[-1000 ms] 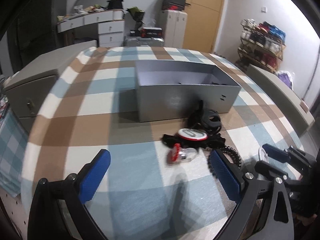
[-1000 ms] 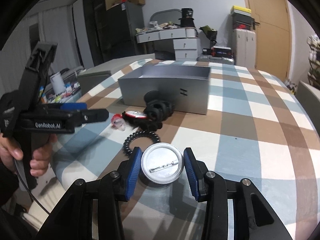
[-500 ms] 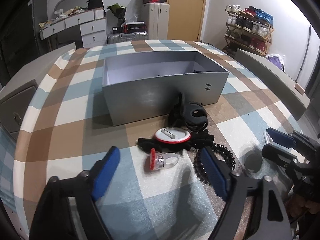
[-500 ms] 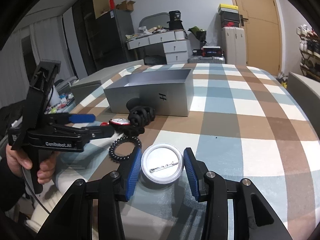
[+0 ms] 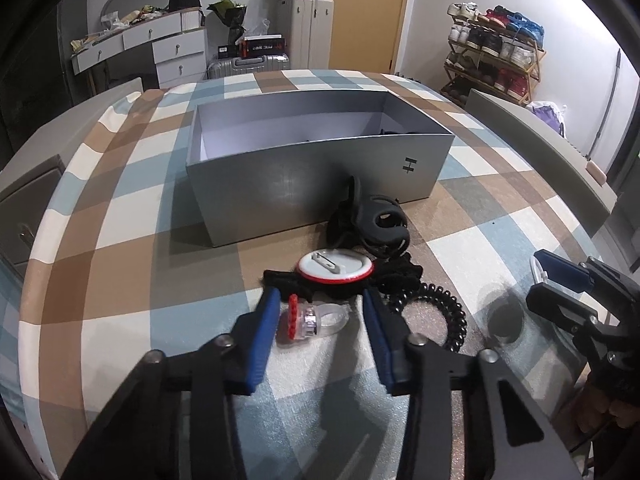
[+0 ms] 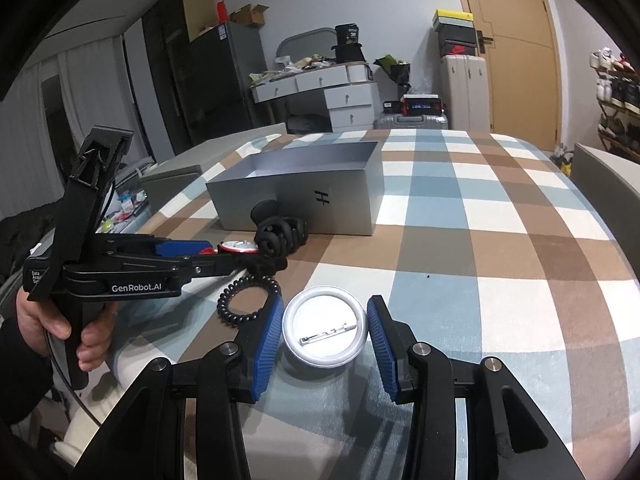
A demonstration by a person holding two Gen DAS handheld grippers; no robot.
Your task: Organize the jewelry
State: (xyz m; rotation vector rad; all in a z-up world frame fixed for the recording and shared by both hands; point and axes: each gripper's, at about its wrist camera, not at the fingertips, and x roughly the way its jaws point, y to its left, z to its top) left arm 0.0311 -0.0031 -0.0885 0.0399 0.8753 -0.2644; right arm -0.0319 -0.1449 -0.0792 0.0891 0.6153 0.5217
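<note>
A clear plastic ring with a red top lies on the checked cloth between the blue pads of my left gripper. Its jaws are closing, and a small gap still shows at the right pad. My right gripper is shut on a white round pin badge, held just above the cloth. Just behind the ring lie a red-rimmed badge, a black hair claw and a black coil hair tie. An open silver box stands behind them.
The checked cloth covers the whole table, and its near edge is close under both grippers. Grey chair backs stand at the table's sides. A hand grips the left tool's handle. Drawers, suitcases and a shoe rack line the far walls.
The left gripper's jaws have narrowed from wide apart to close around the ring, and it has drawn nearer to it. The right gripper still holds the white badge.
</note>
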